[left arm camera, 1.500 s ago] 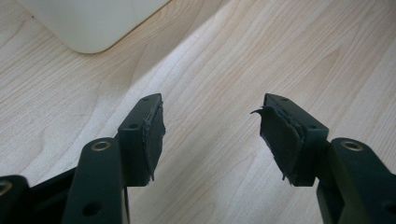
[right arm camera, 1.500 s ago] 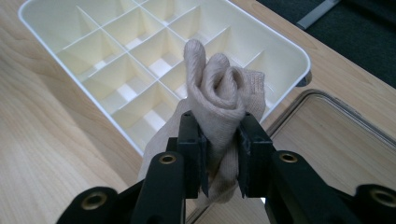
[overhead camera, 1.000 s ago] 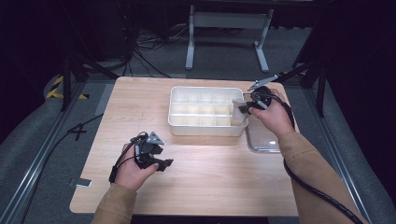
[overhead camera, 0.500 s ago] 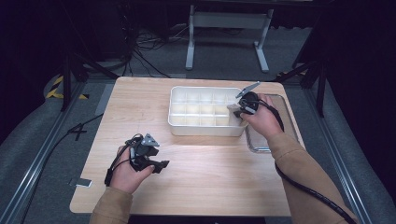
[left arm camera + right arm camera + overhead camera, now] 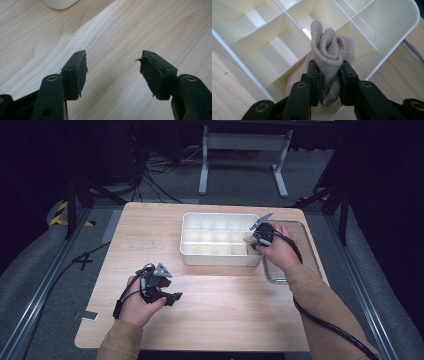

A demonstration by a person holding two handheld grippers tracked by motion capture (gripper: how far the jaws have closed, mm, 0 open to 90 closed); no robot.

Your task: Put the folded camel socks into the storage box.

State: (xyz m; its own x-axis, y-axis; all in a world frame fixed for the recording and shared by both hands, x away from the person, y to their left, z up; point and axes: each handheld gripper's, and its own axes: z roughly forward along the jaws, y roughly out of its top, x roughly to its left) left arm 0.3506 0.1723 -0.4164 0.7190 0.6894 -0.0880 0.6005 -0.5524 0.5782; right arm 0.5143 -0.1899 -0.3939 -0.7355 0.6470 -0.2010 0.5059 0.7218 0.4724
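A white divided organiser box (image 5: 220, 255) sits in the middle of the wooden table (image 5: 150, 230). My right gripper (image 5: 252, 240) hovers over the box's near right corner, shut on a rolled beige sock (image 5: 329, 52). In the right gripper view the sock bulges above the jaws, over the box's compartments (image 5: 274, 47). My left gripper (image 5: 172, 297) rests low over the table's front left, jaws wide apart with nothing between them; in the left gripper view bare wood lies under the left gripper (image 5: 112, 72).
A clear shallow tray (image 5: 310, 255) lies to the right of the box, partly under the right hand. A corner of the white box (image 5: 60, 3) shows at the top of the left gripper view. Dark floor, cables and a metal stand lie beyond the table.
The right gripper has moved left from above the clear tray to over the box's near right corner, carrying the sock. The left gripper has barely shifted.
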